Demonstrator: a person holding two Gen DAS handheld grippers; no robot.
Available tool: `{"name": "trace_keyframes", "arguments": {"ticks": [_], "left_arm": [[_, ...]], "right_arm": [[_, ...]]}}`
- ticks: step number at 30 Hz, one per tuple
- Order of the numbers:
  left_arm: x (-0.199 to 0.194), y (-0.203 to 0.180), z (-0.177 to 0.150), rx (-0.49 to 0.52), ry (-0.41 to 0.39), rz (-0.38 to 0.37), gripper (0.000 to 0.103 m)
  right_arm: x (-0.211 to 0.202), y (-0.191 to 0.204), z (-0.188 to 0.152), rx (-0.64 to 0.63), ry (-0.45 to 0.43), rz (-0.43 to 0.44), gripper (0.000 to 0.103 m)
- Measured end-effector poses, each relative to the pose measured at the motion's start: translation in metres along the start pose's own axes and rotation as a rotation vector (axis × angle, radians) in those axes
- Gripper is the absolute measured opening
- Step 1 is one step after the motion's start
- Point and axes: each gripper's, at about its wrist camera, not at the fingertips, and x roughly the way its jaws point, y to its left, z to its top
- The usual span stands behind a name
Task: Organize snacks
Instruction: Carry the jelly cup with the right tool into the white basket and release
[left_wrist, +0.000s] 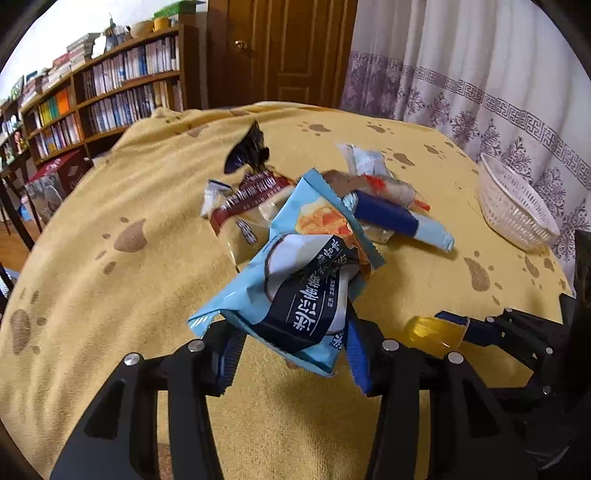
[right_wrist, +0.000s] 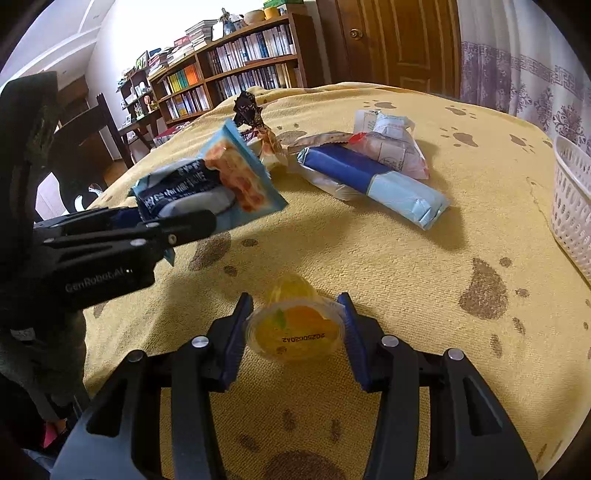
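My left gripper (left_wrist: 291, 350) is shut on a light-blue snack packet (left_wrist: 295, 273), crumpled between the pads and lifted off the cloth; the right wrist view shows that packet (right_wrist: 214, 184) held up at the left. My right gripper (right_wrist: 295, 328) is shut on a yellow jelly cup (right_wrist: 295, 332), its blue pads pressing both sides; the cup (left_wrist: 436, 332) also shows at the lower right of the left wrist view. More snacks lie in a heap: a blue and pale bar (right_wrist: 373, 181), white pouches (right_wrist: 391, 140), a dark wrapper (right_wrist: 247, 107) and a brown-striped pack (left_wrist: 251, 199).
A yellow cloth with brown paw prints (right_wrist: 369, 258) covers the table. A white perforated basket (left_wrist: 517, 206) stands at the right edge, seen also as the basket (right_wrist: 572, 206) in the right wrist view. Bookshelves (left_wrist: 110, 85), a wooden door and a patterned curtain stand behind.
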Motion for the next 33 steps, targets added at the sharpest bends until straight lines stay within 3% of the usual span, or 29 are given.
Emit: {"name": "trace_keyframes", "arguments": {"ticks": [13, 33], "left_arm": [[-0.015, -0.004, 0.006, 0.008, -0.054, 0.076, 0.049], [-0.019, -0.007, 0.004, -0.006, -0.061, 0.057, 0.049]], "right_arm": [[-0.012, 0.001, 0.000, 0.015, -0.024, -0.001, 0.049], [-0.048, -0.030, 0.014, 0.106, -0.109, -0.058, 0.048]]}}
